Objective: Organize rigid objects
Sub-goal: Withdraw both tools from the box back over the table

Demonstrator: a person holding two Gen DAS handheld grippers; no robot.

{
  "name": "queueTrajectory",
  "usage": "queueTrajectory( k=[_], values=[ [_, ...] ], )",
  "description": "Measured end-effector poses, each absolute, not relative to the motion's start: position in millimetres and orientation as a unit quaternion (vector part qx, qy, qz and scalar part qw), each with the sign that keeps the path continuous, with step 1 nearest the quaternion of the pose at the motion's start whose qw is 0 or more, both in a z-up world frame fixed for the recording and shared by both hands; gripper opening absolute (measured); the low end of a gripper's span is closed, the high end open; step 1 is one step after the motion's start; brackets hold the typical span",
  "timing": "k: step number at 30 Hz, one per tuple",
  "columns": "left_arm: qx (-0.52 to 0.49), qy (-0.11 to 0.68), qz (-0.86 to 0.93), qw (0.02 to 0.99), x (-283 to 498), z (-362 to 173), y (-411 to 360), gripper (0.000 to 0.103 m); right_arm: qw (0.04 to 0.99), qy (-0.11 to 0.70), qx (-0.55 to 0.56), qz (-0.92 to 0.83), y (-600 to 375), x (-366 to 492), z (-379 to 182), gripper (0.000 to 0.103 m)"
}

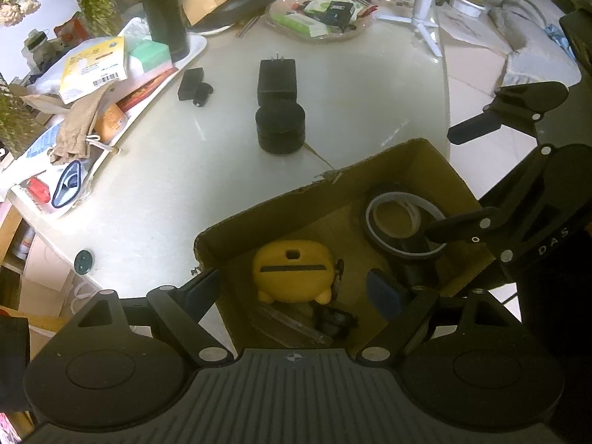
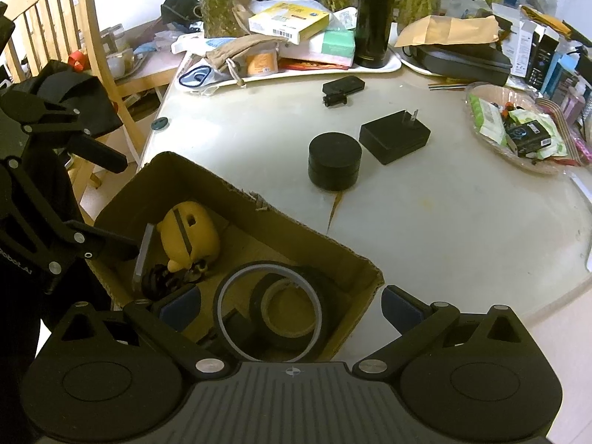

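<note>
An open cardboard box stands at the near edge of the white table. A yellow case, black tape rolls and a small black part lie inside it. My left gripper hangs open over the yellow case without touching it. Over the tape rolls my right gripper is open, one finger inside the box and one outside its wall. On the table beyond sit a black round container, a black power adapter and a small black device.
A cluttered white tray with a tall black flask lines the far side. A basket of packets and a white tripod stand nearby. A wooden chair is beside the table.
</note>
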State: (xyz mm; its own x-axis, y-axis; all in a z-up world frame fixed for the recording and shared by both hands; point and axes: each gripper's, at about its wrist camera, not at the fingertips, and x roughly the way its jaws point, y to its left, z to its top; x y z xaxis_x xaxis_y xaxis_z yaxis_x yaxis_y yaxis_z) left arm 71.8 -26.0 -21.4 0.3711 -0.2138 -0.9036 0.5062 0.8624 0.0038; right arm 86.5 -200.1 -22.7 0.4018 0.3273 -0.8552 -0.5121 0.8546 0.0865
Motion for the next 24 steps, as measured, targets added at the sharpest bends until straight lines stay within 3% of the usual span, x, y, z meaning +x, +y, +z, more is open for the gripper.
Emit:
queueTrajectory(
  k=[24],
  values=[
    [0.124,0.451,-0.154,0.870,77,-9,-19,0.086,0.871,0.440,-0.055,0.213,-210,91,-15,0.103]
  ],
)
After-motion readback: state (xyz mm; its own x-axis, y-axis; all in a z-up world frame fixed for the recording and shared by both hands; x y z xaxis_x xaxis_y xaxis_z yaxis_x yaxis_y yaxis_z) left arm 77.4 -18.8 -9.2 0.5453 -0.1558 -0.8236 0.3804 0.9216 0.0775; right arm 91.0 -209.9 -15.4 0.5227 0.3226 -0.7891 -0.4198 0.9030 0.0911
